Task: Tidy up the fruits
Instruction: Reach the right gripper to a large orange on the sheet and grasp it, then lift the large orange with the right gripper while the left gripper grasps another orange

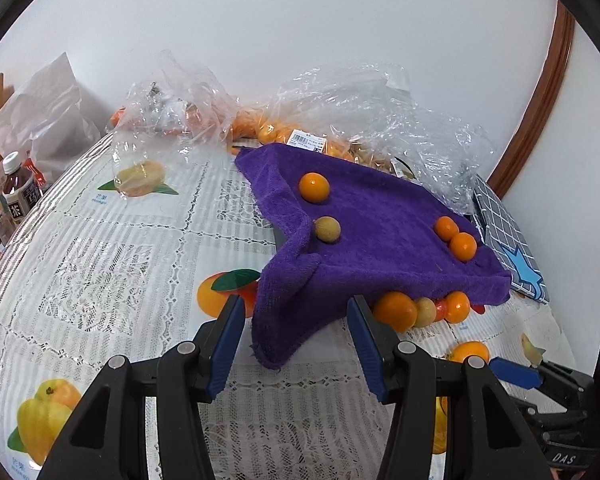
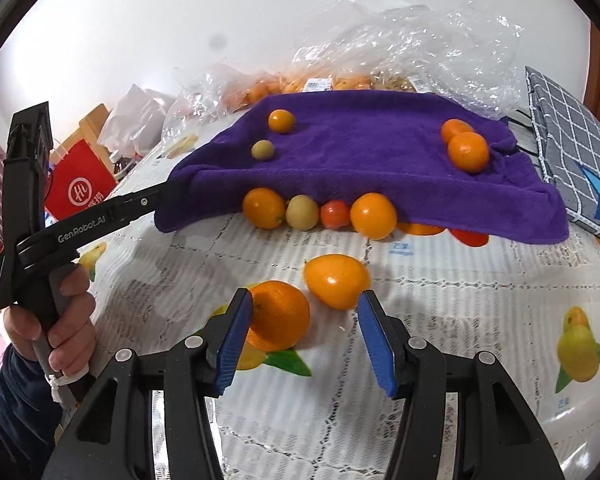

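A purple towel (image 1: 380,232) (image 2: 372,160) lies draped over something on the table, with three small orange fruits and a pale longan (image 1: 327,230) on top. More fruits line its front edge, among them an orange (image 2: 264,207) and a red tomato (image 2: 335,213). My left gripper (image 1: 296,320) is open, with the towel's hanging corner between its fingers. My right gripper (image 2: 305,316) is open, with a large orange (image 2: 278,314) by its left finger and an orange-yellow fruit (image 2: 336,284) just beyond.
Clear plastic bags (image 1: 360,108) with more fruit lie behind the towel. A grey checked pouch (image 2: 576,152) sits at the right. Bottles (image 1: 16,188) and a red bag (image 2: 80,184) stand at the left. The fruit-print tablecloth (image 1: 120,272) covers the table.
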`<state>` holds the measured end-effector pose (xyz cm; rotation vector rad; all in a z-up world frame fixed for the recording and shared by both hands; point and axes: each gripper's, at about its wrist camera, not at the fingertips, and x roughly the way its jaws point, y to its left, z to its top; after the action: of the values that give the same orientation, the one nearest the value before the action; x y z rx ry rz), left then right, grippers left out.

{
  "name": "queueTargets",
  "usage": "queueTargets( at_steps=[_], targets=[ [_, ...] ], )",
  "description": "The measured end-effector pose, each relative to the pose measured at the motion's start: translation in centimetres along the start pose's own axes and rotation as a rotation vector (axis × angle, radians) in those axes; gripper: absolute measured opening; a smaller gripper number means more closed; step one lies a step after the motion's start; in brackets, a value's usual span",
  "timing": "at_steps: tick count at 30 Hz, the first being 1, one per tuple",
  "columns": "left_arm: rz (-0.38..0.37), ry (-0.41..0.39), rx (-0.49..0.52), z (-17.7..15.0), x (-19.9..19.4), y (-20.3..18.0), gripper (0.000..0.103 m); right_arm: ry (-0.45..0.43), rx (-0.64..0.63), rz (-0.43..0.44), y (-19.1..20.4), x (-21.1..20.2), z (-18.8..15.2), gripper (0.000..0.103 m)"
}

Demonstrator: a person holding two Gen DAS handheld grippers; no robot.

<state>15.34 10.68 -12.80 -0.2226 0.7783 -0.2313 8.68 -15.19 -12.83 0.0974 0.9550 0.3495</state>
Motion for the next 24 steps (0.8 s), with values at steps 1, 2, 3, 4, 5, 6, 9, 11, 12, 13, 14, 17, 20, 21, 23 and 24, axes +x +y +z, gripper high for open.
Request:
queueTargets(
  at_steps=[1, 2, 3, 4, 5, 6, 9, 11, 12, 13, 14, 17, 20, 21, 23, 24],
  targets=[
    [-0.001, 0.0, 0.001, 0.0, 0.0, 0.0, 0.051, 0.004, -0.002, 0.006, 0.1, 0.0, 0.0, 0.055],
    [-0.002, 0.0, 0.002, 0.0, 0.0, 0.0, 0.051, 0.009, -0.007, 0.012, 0.3, 0.1, -0.1, 0.055],
    [-0.002, 0.001, 0.004, 0.0, 0.0, -0.1, 0.051, 0.013, -0.013, 0.013, 0.5, 0.2, -0.1, 0.055],
    [-0.002, 0.002, 0.006, 0.0, 0.0, -0.1, 0.051, 0.017, -0.022, 0.011, 0.8, 0.3, -0.1, 0.055],
    [-0.002, 0.002, 0.008, 0.0, 0.0, -0.2, 0.051, 0.022, -0.027, 0.015, 1.0, 0.4, -0.2, 0.055],
    [-0.002, 0.002, 0.01, -0.1, 0.0, -0.2, 0.051, 0.029, -0.028, 0.022, 1.1, 0.6, -0.3, 0.055],
    [-0.002, 0.003, 0.009, -0.1, 0.0, -0.2, 0.051, 0.055, -0.029, 0.012, 1.5, 1.6, -0.5, 0.054],
    [-0.002, 0.007, 0.006, -0.1, 0.1, -0.2, 0.051, 0.061, -0.037, -0.008, 1.7, 2.1, -0.6, 0.052],
    [-0.003, 0.009, 0.005, -0.1, 0.2, -0.1, 0.051, 0.05, -0.045, -0.015, 1.7, 2.0, -0.7, 0.051],
    [-0.003, 0.012, 0.005, -0.1, 0.2, -0.2, 0.051, 0.05, -0.045, -0.021, 1.7, 2.0, -0.6, 0.047],
    [-0.003, 0.014, 0.007, -0.1, 0.3, -0.2, 0.051, 0.047, -0.041, -0.027, 1.6, 2.1, -0.6, 0.04],
    [-0.016, 0.025, 0.018, -0.2, 0.4, -0.4, 0.051, 0.045, -0.02, -0.026, 0.8, 1.8, -0.5, 0.04],
    [-0.042, 0.045, 0.041, -0.3, 0.6, -1.0, 0.051, 0.028, -0.012, -0.052, -0.1, 1.0, -0.5, 0.04],
    [-0.051, 0.049, 0.051, -0.4, 0.6, -1.3, 0.051, 0.02, -0.012, -0.066, -0.5, 0.5, -0.5, 0.04],
    [-0.066, 0.058, 0.068, -0.7, 0.6, -2.1, 0.051, 0.002, -0.01, -0.095, -1.4, -0.4, -0.6, 0.04],
    [-0.062, 0.058, 0.082, -0.8, 0.5, -2.5, 0.051, -0.006, -0.005, -0.107, -1.9, -0.8, -0.7, 0.04]
  ],
)
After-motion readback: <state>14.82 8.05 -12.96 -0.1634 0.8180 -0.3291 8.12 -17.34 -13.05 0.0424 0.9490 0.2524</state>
